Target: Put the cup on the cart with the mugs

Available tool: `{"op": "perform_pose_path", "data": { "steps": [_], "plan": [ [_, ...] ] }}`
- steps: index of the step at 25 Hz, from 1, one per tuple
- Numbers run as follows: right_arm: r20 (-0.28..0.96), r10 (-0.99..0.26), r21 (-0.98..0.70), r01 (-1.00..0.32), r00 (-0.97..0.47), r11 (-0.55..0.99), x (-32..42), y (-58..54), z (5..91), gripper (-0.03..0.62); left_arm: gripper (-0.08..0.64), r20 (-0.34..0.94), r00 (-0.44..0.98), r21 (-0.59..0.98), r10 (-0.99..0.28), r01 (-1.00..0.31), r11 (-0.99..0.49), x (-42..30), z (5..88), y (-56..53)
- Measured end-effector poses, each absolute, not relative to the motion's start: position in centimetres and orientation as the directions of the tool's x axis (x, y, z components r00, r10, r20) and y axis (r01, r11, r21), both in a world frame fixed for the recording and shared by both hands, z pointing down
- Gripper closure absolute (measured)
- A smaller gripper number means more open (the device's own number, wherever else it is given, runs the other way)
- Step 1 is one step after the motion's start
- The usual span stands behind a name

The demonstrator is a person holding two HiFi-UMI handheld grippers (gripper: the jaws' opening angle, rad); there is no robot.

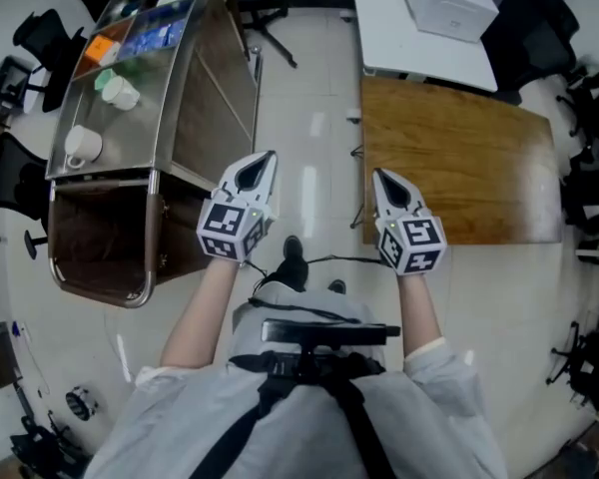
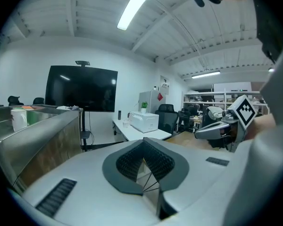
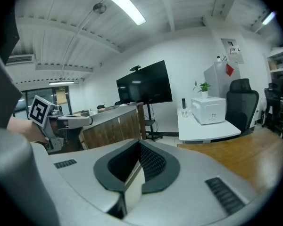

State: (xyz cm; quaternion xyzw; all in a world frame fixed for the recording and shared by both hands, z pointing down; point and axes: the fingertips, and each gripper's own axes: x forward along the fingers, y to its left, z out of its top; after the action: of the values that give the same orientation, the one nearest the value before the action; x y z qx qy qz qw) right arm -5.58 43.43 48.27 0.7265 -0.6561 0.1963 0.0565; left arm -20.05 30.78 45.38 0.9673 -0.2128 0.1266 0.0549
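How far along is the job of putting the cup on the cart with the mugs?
Done: hard to say. White mugs stand on the cart, but I cannot tell whether the cup is among them. In hand: nothing; the left tool and right tool are both shut and empty, between the cart and the wooden table. Left: possibly everything, fetching a cup and setting it down.

Left gripper (image 1: 264,161) and right gripper (image 1: 382,177), jaws together, empty.

Grey shirt (image 1: 449,407), black harness (image 1: 314,369), white left tongs (image 1: 266,158), right tongs (image 1: 381,176), marker cubes (image 1: 228,230)
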Motion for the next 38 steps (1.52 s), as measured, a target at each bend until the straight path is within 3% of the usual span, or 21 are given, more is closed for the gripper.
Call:
{"op": "perform_pose_path", "data": {
  "steps": [10,38],
  "plan": [
    [0.345,-0.931,-0.141,-0.973,0.123,-0.181,-4.0,35.6,46.9,0.584,0.555,0.251,0.916,0.081,-0.314,-0.343,-0.936,-17.0,45.1,24.3],
    [0.303,-0.949,-0.204,-0.967,0.087,-0.153,13.2,18.4,46.6,0.584,0.555,0.283,0.896,0.052,-0.343,-0.371,-0.927,0.1,45.0,8.4]
  ]
}}
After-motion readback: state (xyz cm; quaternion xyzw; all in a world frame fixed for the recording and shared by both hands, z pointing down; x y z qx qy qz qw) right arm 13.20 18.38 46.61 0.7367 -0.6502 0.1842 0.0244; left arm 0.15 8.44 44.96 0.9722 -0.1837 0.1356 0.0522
